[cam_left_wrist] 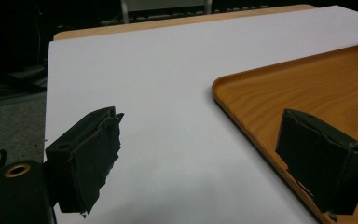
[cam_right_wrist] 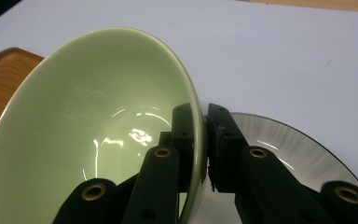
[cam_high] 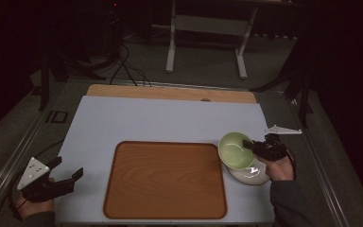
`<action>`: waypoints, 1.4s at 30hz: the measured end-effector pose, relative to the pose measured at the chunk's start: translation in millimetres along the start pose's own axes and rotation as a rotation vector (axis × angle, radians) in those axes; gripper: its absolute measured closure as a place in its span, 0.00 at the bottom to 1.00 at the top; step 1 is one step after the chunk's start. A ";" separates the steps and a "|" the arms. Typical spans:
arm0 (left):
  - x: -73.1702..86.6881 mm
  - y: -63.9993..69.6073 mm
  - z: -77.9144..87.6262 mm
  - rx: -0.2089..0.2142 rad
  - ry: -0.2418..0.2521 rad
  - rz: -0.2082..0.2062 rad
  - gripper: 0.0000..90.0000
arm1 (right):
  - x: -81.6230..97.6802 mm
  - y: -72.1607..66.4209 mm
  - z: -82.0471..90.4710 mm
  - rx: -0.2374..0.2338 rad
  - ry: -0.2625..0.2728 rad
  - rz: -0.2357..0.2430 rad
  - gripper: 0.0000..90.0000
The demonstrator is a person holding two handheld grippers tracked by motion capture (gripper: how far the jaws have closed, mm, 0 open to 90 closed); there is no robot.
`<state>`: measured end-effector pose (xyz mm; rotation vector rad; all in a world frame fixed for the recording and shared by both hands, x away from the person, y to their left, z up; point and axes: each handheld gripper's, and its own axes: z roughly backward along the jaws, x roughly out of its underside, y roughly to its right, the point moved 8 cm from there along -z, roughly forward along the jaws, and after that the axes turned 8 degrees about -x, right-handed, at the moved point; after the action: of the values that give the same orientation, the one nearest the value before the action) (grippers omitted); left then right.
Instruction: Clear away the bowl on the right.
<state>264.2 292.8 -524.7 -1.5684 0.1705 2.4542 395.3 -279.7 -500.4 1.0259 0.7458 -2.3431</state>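
Right of the tray (cam_high: 165,179), the right gripper (cam_high: 251,145) clamps a green bowl's (cam_high: 234,150) rim.
Bowl tilts above a white plate (cam_high: 254,176); left gripper (cam_high: 68,172) gapes wide, empty.

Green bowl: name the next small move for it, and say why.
Probably carry the green bowl left and set it on the wooden tray. The right gripper pinches its rim, it hangs tilted over the white dish, and the tray beside it is bare.
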 end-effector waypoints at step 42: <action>-1.0 -1.1 1.4 -0.005 0.009 0.000 0.15 | -18.5 -54.6 -39.8 -0.106 -0.006 0.067 0.91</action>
<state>263.6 294.1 -523.1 -1.5823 0.1659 2.4494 393.8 -210.0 -493.2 0.9824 0.8116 -2.2242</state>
